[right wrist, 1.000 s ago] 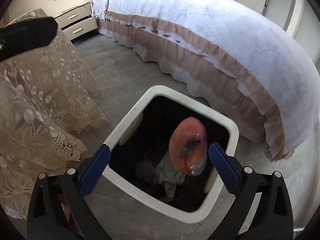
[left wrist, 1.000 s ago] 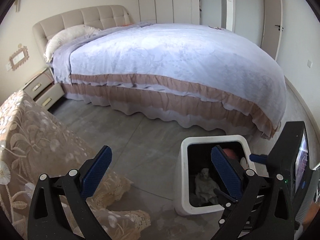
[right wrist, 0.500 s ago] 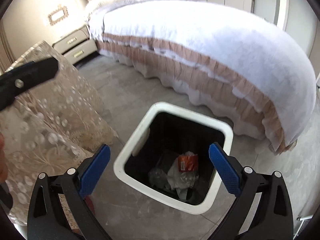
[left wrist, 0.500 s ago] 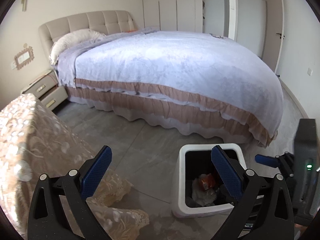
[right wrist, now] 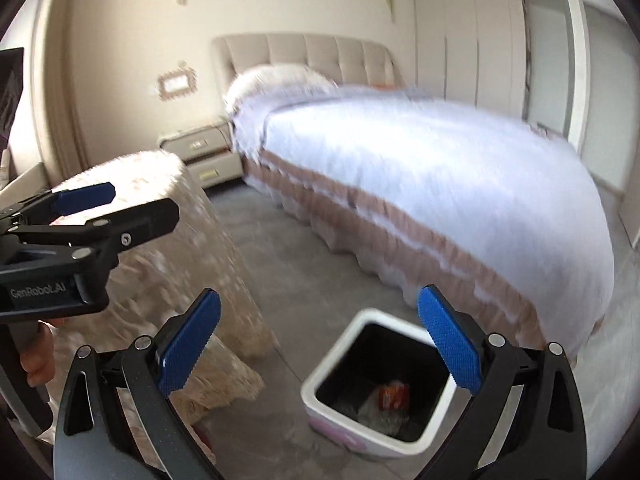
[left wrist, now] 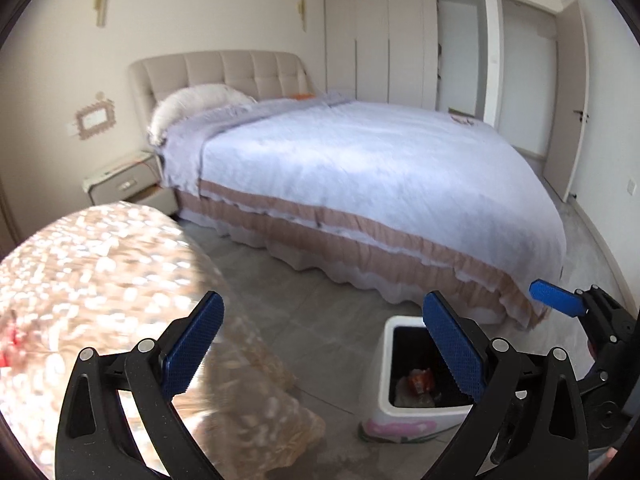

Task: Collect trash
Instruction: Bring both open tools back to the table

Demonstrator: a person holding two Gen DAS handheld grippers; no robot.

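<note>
A white trash bin (left wrist: 382,364) (right wrist: 332,372) with a black inside stands on the grey floor beside the bed. An orange-red wrapper (left wrist: 420,381) (right wrist: 394,394) and pale crumpled trash lie at its bottom. My left gripper (left wrist: 320,348) is open and empty, held high with the bin low to its right. My right gripper (right wrist: 318,338) is open and empty too, above the bin and well clear of it. The left gripper (right wrist: 80,200) also shows at the left edge of the right wrist view, and one blue pad of the right gripper (left wrist: 556,300) at the right of the left wrist view.
A table under a lace cloth (left wrist: 100,280) (right wrist: 168,216) stands close on the left. A large bed (left wrist: 380,184) (right wrist: 420,172) fills the middle and right, with a nightstand (left wrist: 124,182) (right wrist: 200,148) by its head. Grey floor lies between table, bin and bed. Wardrobes and a door are behind.
The orange-red wrapper fell from between the right gripper's fingers into the bin. Both grippers have since risen and tilted up, so the bin looks smaller and lower.
</note>
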